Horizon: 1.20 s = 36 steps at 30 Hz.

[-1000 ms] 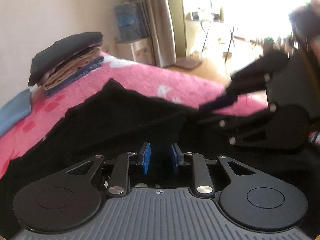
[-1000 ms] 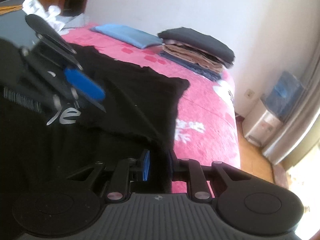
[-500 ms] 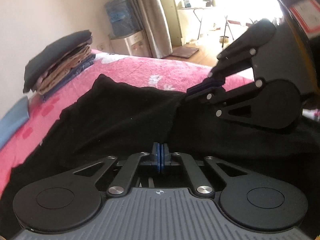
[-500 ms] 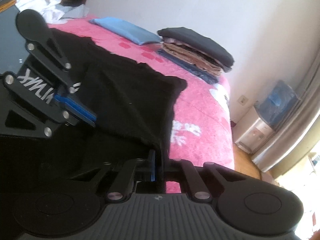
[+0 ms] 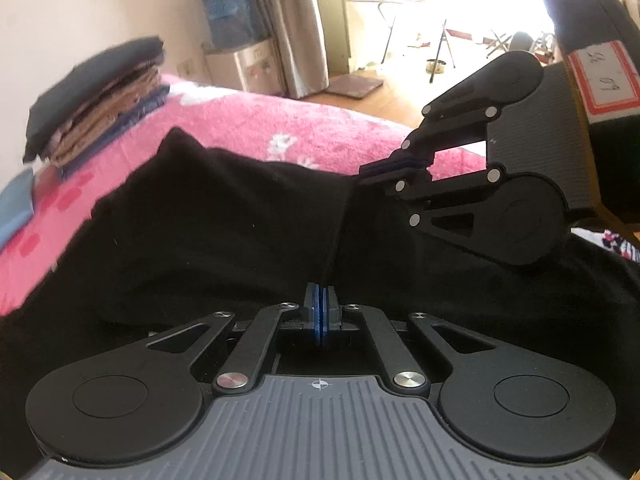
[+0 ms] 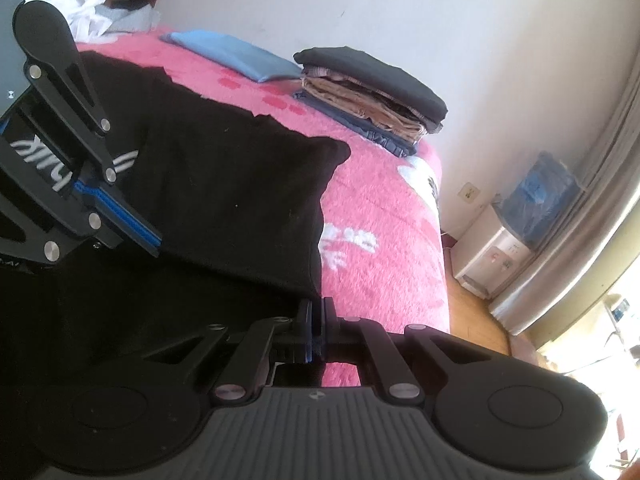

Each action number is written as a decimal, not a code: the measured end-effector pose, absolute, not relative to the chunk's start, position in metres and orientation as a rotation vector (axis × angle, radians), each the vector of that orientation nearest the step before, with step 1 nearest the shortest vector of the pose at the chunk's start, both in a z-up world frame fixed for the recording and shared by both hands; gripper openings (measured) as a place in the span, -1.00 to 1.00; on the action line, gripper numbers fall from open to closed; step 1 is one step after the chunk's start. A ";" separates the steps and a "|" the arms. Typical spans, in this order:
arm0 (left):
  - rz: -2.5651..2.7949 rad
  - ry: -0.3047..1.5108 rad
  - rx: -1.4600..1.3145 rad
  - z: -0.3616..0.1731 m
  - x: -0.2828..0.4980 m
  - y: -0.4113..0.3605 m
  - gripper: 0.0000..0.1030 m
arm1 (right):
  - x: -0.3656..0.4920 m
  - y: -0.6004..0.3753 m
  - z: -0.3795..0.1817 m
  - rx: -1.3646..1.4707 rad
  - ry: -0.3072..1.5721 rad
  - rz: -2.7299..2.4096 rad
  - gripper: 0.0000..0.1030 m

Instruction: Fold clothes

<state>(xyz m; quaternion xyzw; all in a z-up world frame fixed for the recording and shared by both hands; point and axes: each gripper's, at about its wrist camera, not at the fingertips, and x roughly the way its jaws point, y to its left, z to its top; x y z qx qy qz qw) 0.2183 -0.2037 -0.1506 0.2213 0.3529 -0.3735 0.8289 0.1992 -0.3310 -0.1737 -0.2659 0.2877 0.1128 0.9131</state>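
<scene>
A black garment [image 5: 224,216] lies spread over the pink bed [image 5: 280,120]; it also shows in the right wrist view [image 6: 224,200]. My left gripper [image 5: 321,300] is shut on a fold of the black garment and lifts it a little. My right gripper [image 6: 316,312] is shut on the garment's edge near the bed's side. Each gripper shows in the other's view: the right gripper [image 5: 384,168] at the right, the left gripper [image 6: 154,246] at the left, both pinching the cloth.
A stack of folded clothes [image 6: 372,92] with a black piece on top sits at the far side by the wall. A blue folded cloth [image 6: 236,56] lies beside it. A water dispenser [image 6: 516,224] and curtains stand past the bed's end.
Both grippers have closed on the black garment. The left pads were open a second ago. The cloth edge has risen and the grippers have moved nearer each other.
</scene>
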 end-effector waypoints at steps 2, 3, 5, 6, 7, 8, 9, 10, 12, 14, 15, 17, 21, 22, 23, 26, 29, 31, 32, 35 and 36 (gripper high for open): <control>-0.800 0.759 0.430 -0.147 0.221 -0.198 -0.89 | 0.200 -0.333 -0.172 -0.528 0.598 0.237 -0.93; -0.806 0.764 0.410 -0.145 0.222 -0.195 -0.83 | 0.200 -0.335 -0.172 -0.518 0.600 0.240 -0.90; -0.812 0.765 0.375 -0.138 0.222 -0.187 -0.68 | 0.197 -0.344 -0.165 -0.470 0.622 0.259 -0.82; -0.807 0.761 0.356 -0.136 0.225 -0.182 -0.67 | 0.196 -0.350 -0.161 -0.444 0.633 0.269 -0.70; -0.802 0.756 0.338 -0.133 0.227 -0.177 -0.65 | 0.201 -0.354 -0.156 -0.400 0.636 0.284 -0.61; -0.796 0.752 0.320 -0.131 0.229 -0.173 -0.64 | 0.207 -0.358 -0.151 -0.352 0.637 0.299 -0.60; -0.791 0.748 0.302 -0.128 0.231 -0.168 -0.64 | 0.213 -0.362 -0.145 -0.305 0.638 0.313 -0.60; -0.785 0.744 0.284 -0.126 0.233 -0.163 -0.62 | 0.219 -0.366 -0.139 -0.258 0.638 0.328 -0.60; -0.775 0.735 0.247 -0.121 0.237 -0.154 -0.61 | 0.231 -0.374 -0.128 -0.163 0.638 0.357 -0.60; -0.719 0.744 0.247 -0.126 0.245 -0.156 -0.60 | 0.243 -0.382 -0.117 -0.068 0.638 0.386 -0.63; -0.675 0.756 0.259 -0.132 0.249 -0.160 -0.61 | 0.249 -0.387 -0.112 -0.020 0.637 0.400 -0.79; -0.612 0.771 0.286 -0.140 0.254 -0.166 -0.61 | 0.267 -0.385 -0.107 0.045 0.636 0.417 -0.99; -0.551 0.769 0.326 -0.143 0.251 -0.173 -0.60 | 0.322 -0.353 -0.117 0.063 0.670 0.411 -1.00; -0.542 0.764 0.337 -0.143 0.248 -0.174 -0.60 | 0.335 -0.344 -0.121 0.047 0.686 0.403 -1.00; -0.532 0.761 0.345 -0.143 0.246 -0.175 -0.60 | 0.345 -0.339 -0.127 0.040 0.703 0.393 -1.00; -0.510 0.759 0.351 -0.144 0.242 -0.176 -0.60 | 0.372 -0.331 -0.145 0.057 0.749 0.370 -1.00; -0.504 0.750 0.368 -0.145 0.238 -0.176 -0.61 | 0.394 -0.329 -0.156 0.096 0.761 0.360 -1.00; -0.506 0.744 0.379 -0.146 0.236 -0.175 -0.60 | 0.408 -0.333 -0.159 0.132 0.760 0.333 -1.00; -0.509 0.742 0.379 -0.146 0.236 -0.174 -0.60 | 0.416 -0.336 -0.160 0.158 0.762 0.319 -1.00; -0.525 0.733 0.379 -0.145 0.235 -0.170 -0.60 | 0.432 -0.348 -0.160 0.222 0.758 0.245 -1.00; -0.532 0.732 0.370 -0.144 0.236 -0.167 -0.60 | 0.433 -0.355 -0.159 0.255 0.753 0.227 -1.00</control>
